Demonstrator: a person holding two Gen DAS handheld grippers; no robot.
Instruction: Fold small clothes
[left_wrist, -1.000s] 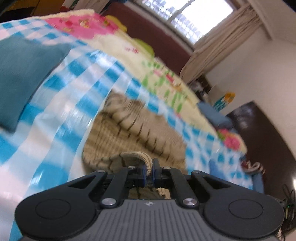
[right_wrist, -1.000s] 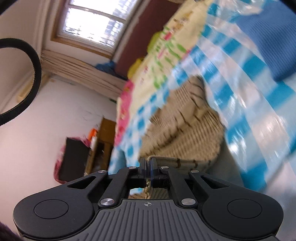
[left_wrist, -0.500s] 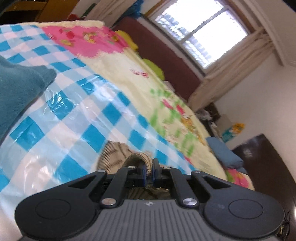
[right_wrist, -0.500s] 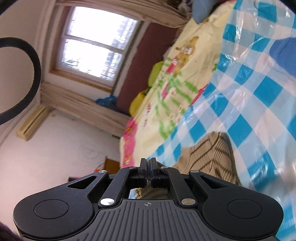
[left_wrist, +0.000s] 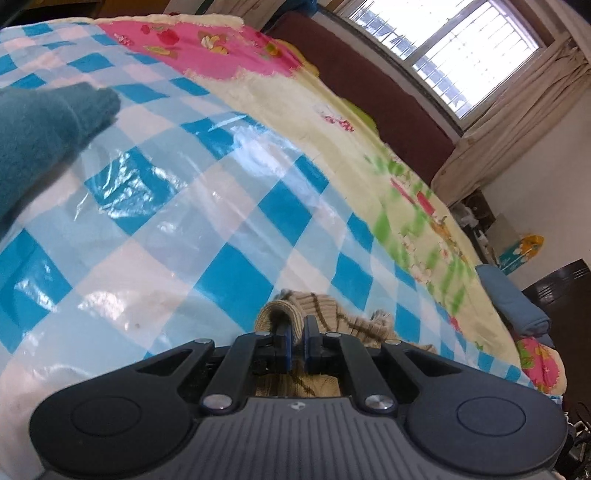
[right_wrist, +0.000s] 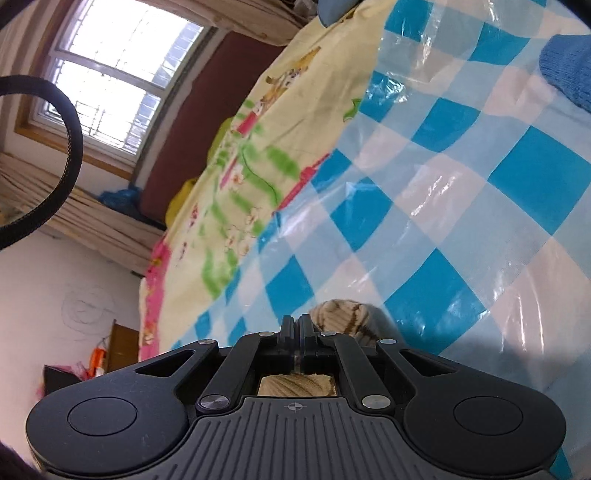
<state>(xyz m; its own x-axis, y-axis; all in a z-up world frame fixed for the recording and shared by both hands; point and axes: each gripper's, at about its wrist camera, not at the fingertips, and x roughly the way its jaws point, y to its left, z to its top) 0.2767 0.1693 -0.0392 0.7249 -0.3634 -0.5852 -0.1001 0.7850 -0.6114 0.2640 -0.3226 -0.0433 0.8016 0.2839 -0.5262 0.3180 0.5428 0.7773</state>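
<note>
Left claw (left_wrist: 297, 338) is clamped on a ribbed beige fold of the striped knit garment (left_wrist: 317, 314), which bunches just beyond its fingers. Right claw (right_wrist: 296, 332) is pinched tight on the same garment (right_wrist: 341, 317). Underneath lies the blue-checked plastic sheet (left_wrist: 207, 206) on the bed, with a teal cloth (left_wrist: 40, 125) farther left and the floral bedspread (left_wrist: 332, 122) beyond.

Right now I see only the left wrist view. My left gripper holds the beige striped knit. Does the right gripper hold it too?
Observer: Yes. The right gripper is shut on the beige striped knit.
Operator: Is any other cloth near the right side?
Observer: A blue knit piece lies at the far upper right on the checked plastic sheet.
Operator: Anything close to the camera there?
Observer: A black strap loops across the upper left, in front of the window.
</note>
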